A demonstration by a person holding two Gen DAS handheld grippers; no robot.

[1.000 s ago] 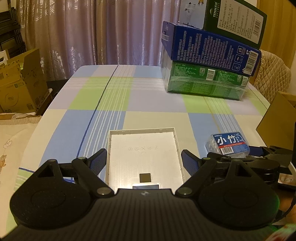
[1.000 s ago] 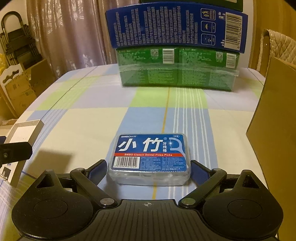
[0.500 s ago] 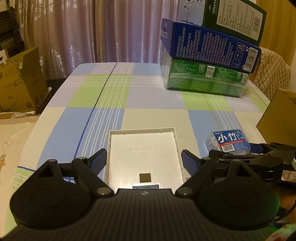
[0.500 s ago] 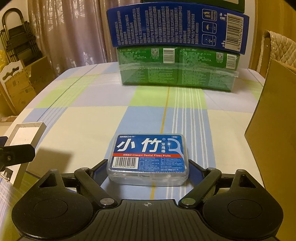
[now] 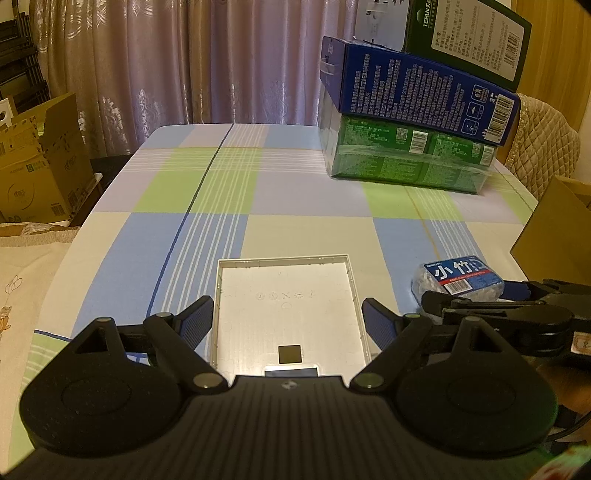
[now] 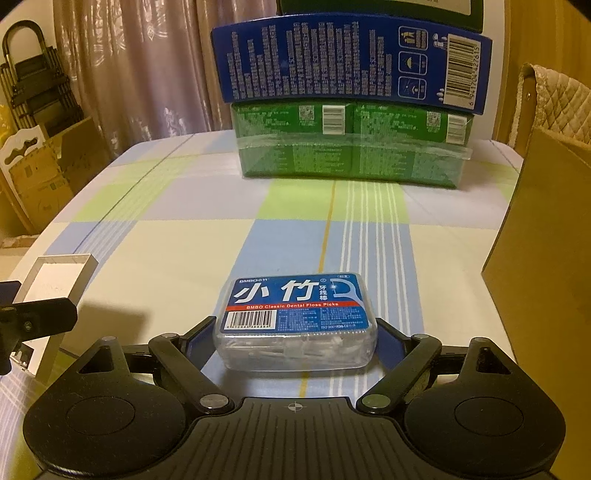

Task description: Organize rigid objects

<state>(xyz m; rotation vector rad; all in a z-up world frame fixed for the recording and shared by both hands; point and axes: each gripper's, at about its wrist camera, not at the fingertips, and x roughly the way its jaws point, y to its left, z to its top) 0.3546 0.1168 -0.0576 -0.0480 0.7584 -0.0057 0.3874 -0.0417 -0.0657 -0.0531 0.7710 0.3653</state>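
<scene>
A shallow white plastic tray [image 5: 284, 257] lies open side up on the checked tablecloth. My left gripper [image 5: 288, 317] straddles its near end, blue pads against both side walls, shut on it. To its right is a clear box of dental floss picks with a blue label [image 6: 295, 306], also visible in the left wrist view [image 5: 458, 277]. My right gripper [image 6: 295, 332] is shut on that box, one pad on each short side. The right wrist view catches the tray [image 6: 55, 273] and a left gripper fingertip [image 6: 37, 317] at its left edge.
At the table's far right stands a stack: a green wrapped pack [image 5: 406, 162], a blue carton [image 5: 417, 92], a dark green box [image 5: 469, 33]. A brown cardboard wall [image 6: 546, 258] rises close on the right. Cardboard boxes [image 5: 37, 166] sit off the table's left side.
The right gripper's jaws have closed in from either side until the pads meet the floss box. The left gripper and the tray have kept still.
</scene>
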